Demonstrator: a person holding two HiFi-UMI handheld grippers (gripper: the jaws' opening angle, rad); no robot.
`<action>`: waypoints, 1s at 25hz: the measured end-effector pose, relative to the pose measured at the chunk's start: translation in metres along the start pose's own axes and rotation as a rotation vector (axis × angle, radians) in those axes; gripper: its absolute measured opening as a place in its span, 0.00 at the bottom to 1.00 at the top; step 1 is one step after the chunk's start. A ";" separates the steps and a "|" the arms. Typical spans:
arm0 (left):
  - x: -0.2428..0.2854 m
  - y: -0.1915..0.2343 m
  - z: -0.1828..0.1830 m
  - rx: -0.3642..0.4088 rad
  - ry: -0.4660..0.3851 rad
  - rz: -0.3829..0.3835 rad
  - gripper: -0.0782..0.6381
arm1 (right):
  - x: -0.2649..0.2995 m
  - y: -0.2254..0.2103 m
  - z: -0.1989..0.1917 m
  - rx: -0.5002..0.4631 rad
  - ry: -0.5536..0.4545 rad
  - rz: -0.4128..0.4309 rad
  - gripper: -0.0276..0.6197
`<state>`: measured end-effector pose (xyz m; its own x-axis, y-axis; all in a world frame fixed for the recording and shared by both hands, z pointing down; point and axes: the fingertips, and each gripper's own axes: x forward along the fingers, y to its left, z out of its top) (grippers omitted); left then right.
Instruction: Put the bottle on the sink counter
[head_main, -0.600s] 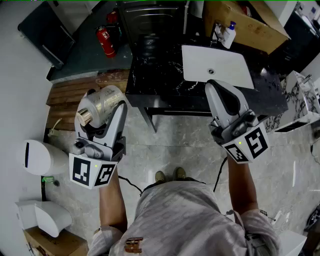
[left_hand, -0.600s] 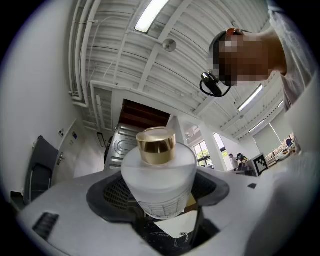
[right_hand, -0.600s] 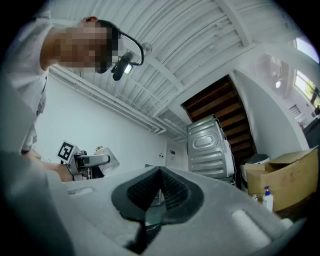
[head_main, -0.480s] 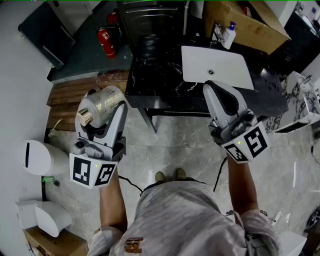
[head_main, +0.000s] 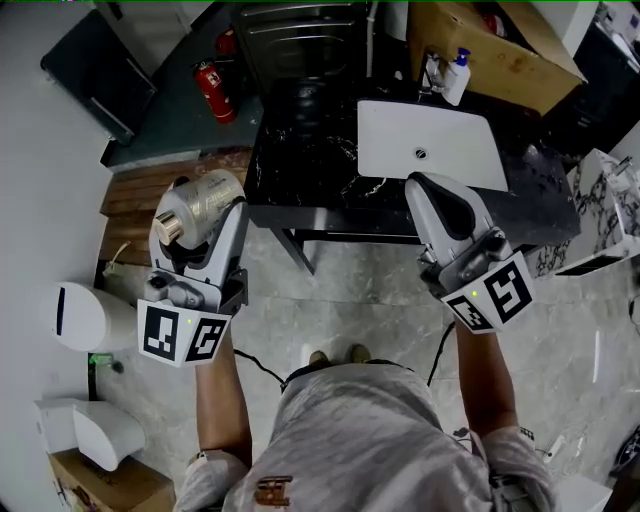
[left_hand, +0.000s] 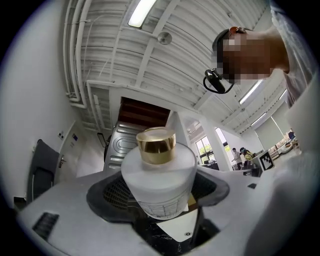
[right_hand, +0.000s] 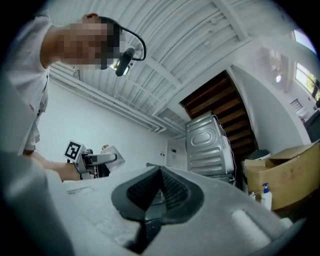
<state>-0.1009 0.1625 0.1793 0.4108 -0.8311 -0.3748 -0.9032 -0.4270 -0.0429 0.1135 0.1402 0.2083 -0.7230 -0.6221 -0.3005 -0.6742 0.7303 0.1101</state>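
Note:
A frosted white bottle (head_main: 198, 198) with a gold cap (head_main: 170, 229) lies between the jaws of my left gripper (head_main: 213, 208), which is shut on its body at a wide spread. In the left gripper view the bottle (left_hand: 159, 182) stands upright in the left gripper (left_hand: 160, 202), cap (left_hand: 156, 145) toward the ceiling. It hangs over the floor, left of the black marble sink counter (head_main: 300, 160). My right gripper (head_main: 432, 190) is shut and empty, its tips at the counter's front edge below the white basin (head_main: 430, 145). In its own view the right gripper's (right_hand: 161, 187) pads meet.
A red fire extinguisher (head_main: 215, 88) and a metal appliance (head_main: 300, 40) stand behind the counter. A cardboard box (head_main: 490, 50) and a pump bottle (head_main: 455, 72) sit at the back right. A wooden pallet (head_main: 150, 190) and a white bin (head_main: 80, 315) lie at the left.
The counter and basin have slid nearer to me in the head view. Both grippers sit a little higher in the picture. The left still holds the bottle.

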 end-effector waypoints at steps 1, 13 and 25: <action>0.005 -0.001 -0.002 0.003 0.001 0.002 0.58 | -0.002 -0.005 -0.001 0.002 0.000 0.002 0.04; 0.069 0.003 -0.035 0.013 0.039 -0.007 0.58 | 0.021 -0.060 -0.018 -0.012 0.009 0.024 0.04; 0.161 0.095 -0.106 -0.003 0.092 -0.053 0.58 | 0.125 -0.119 -0.071 -0.044 0.070 0.006 0.04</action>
<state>-0.1072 -0.0492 0.2132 0.4674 -0.8366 -0.2859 -0.8798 -0.4720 -0.0572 0.0930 -0.0446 0.2251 -0.7346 -0.6372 -0.2332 -0.6749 0.7217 0.1539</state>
